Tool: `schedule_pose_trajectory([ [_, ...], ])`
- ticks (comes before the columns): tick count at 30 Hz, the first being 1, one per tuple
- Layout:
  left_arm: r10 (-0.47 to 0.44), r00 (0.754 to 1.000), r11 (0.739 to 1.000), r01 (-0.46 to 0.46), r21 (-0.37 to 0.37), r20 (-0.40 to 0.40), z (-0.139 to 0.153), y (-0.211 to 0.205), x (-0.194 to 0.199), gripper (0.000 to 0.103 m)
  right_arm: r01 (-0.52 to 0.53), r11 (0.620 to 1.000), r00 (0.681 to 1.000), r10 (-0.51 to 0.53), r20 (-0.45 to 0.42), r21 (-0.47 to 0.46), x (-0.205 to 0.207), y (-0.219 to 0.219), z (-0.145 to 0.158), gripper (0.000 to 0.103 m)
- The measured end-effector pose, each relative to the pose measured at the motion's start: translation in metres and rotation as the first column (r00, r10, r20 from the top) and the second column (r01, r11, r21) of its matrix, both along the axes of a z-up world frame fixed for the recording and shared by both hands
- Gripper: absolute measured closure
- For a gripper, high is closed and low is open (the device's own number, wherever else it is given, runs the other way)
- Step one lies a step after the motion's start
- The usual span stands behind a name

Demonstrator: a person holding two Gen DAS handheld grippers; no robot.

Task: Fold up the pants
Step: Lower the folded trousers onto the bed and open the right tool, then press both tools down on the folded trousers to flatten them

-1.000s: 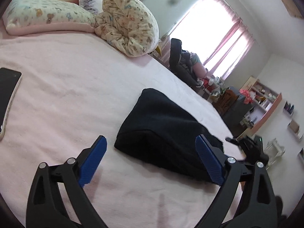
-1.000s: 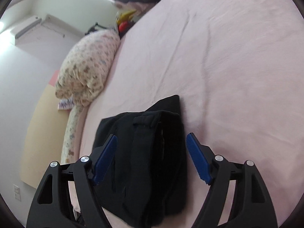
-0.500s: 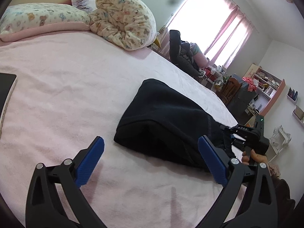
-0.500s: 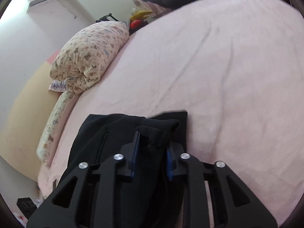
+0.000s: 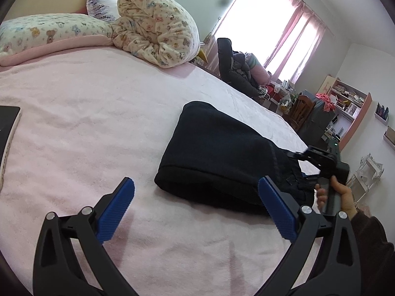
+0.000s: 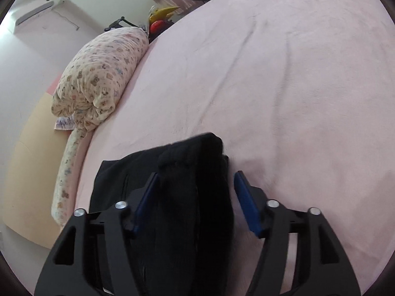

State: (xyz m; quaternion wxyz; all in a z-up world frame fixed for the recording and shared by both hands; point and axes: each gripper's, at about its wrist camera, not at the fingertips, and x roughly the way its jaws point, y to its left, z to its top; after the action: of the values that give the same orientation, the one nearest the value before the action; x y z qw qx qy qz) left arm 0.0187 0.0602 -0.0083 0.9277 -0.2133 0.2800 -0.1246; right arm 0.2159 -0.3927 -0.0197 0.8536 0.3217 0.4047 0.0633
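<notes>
The black pants [image 5: 217, 153] lie folded in a thick bundle on the pink bed [image 5: 86, 113]. My left gripper [image 5: 197, 209] is open and empty, just in front of the bundle's near edge. In the right wrist view the pants [image 6: 192, 197] fill the space between the blue pads of my right gripper [image 6: 195, 194], which stands partly open around the bundle's end; the pads look apart from the cloth. The right gripper also shows in the left wrist view [image 5: 318, 162], held by a hand at the bundle's right end.
A rolled floral duvet [image 5: 158, 27] and a floral pillow [image 5: 49, 32] lie at the head of the bed. A dark flat device [image 5: 8, 128] lies at the left edge. A chair with dark clothes [image 5: 234, 69] and shelves [image 5: 345, 101] stand beyond the bed.
My right gripper closed on the end of the pants half a second ago and has now opened again. My left gripper has stayed open with only a slight shift of view.
</notes>
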Motion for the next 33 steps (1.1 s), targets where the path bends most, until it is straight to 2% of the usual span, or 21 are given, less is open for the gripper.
schedule_pose_trajectory([
  [3, 0.009, 1.0, 1.0, -0.009, 0.005, 0.021, 0.005, 0.001, -0.002, 0.002, 0.046, 0.997, 0.989, -0.037, 0.142, -0.064, -0.036, -0.004, 0.023, 0.039],
  [6, 0.017, 0.995, 1.0, -0.018, 0.007, 0.102, 0.026, 0.001, -0.003, 0.002, -0.022, 0.986, 0.964, 0.065, 0.256, -0.165, -0.065, 0.016, 0.045, 0.04],
  [10, -0.043, 0.975, 0.998, 0.032, 0.054, 0.216, 0.062, -0.016, 0.016, 0.002, -0.154, 0.955, 0.937, 0.223, 0.27, -0.255, -0.066, 0.06, 0.062, 0.04],
  [13, -0.13, 0.96, 0.986, 0.1, 0.13, 0.246, 0.083, -0.04, 0.05, 0.002, -0.173, 0.932, 0.932, 0.259, 0.252, -0.318, -0.054, 0.084, 0.066, 0.04],
  [15, -0.194, 0.96, 0.975, 0.166, 0.149, 0.202, 0.088, -0.057, 0.08, 0.002, -0.189, 0.917, 0.937, 0.275, 0.215, -0.352, -0.047, 0.094, 0.063, 0.04],
  [18, -0.241, 0.967, 0.962, 0.227, 0.15, 0.082, 0.082, -0.076, 0.125, 0.002, -0.23, 0.882, 0.935, 0.317, 0.157, -0.412, -0.046, 0.11, 0.054, 0.04],
  [20, -0.248, 0.969, 0.955, 0.246, 0.166, -0.009, 0.073, -0.088, 0.152, 0.002, -0.243, 0.86, 0.935, 0.332, 0.129, -0.449, -0.048, 0.117, 0.047, 0.039],
  [23, -0.244, 0.965, 0.948, 0.258, 0.188, -0.096, 0.055, -0.099, 0.18, 0.002, -0.261, 0.838, 0.947, 0.319, 0.043, -0.479, -0.047, 0.12, 0.028, 0.037],
  [25, -0.23, 0.952, 0.941, 0.271, 0.204, -0.202, 0.038, -0.103, 0.199, 0.002, -0.273, 0.828, 0.949, 0.316, 0.005, -0.491, -0.045, 0.12, 0.015, 0.037],
  [28, -0.217, 0.911, 0.935, 0.297, 0.194, -0.351, 0.006, -0.103, 0.221, 0.002, -0.262, 0.785, 0.95, 0.313, -0.006, -0.562, -0.048, 0.13, 0.006, 0.036],
  [29, -0.217, 0.905, 0.934, 0.301, 0.191, -0.367, 0.001, -0.102, 0.223, 0.002, -0.259, 0.776, 0.95, 0.311, -0.009, -0.575, -0.048, 0.133, 0.005, 0.035],
  [33, -0.204, 0.901, 0.912, 0.318, 0.26, -0.384, -0.005, -0.109, 0.225, 0.002, -0.258, 0.763, 0.95, 0.311, -0.012, -0.592, -0.05, 0.132, 0.005, 0.035],
])
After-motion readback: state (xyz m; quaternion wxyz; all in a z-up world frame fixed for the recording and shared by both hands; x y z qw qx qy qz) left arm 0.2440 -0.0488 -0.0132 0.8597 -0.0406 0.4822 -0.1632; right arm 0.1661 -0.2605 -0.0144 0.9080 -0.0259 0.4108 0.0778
